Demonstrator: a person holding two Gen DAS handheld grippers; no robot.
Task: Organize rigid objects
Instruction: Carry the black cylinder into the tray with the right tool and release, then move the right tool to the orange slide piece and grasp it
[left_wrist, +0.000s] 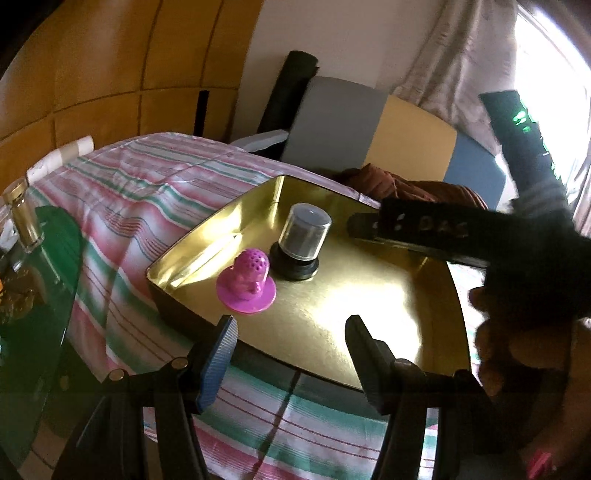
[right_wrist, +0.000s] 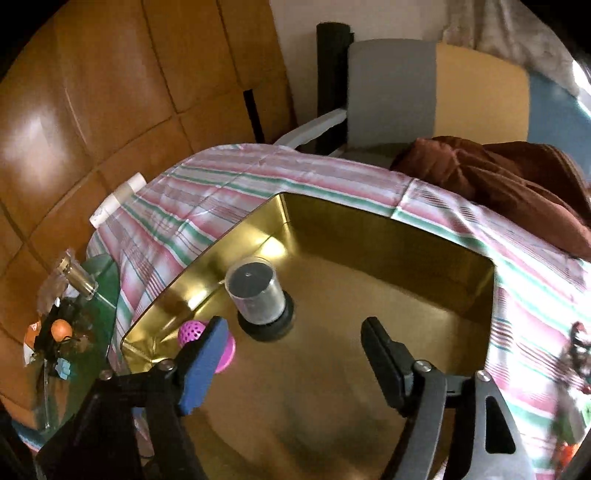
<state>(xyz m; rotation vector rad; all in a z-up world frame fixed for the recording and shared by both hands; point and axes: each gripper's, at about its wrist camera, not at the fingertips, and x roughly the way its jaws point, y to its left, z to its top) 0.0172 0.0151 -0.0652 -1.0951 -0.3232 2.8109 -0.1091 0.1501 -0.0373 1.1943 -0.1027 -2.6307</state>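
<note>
A gold metal tray lies on a striped cloth. In it stand a pink perforated piece on a round base and a clear-capped cylinder on a black base. My left gripper is open and empty over the tray's near edge. My right gripper shows in the left wrist view as a black body reaching over the tray's right side. In the right wrist view my right gripper is open and empty above the tray, close to the cylinder and the pink piece.
The striped cloth covers the table. A green glass surface at the left holds a small bottle and clutter. A chair with a brown cloth stands behind. Wooden panels line the left wall.
</note>
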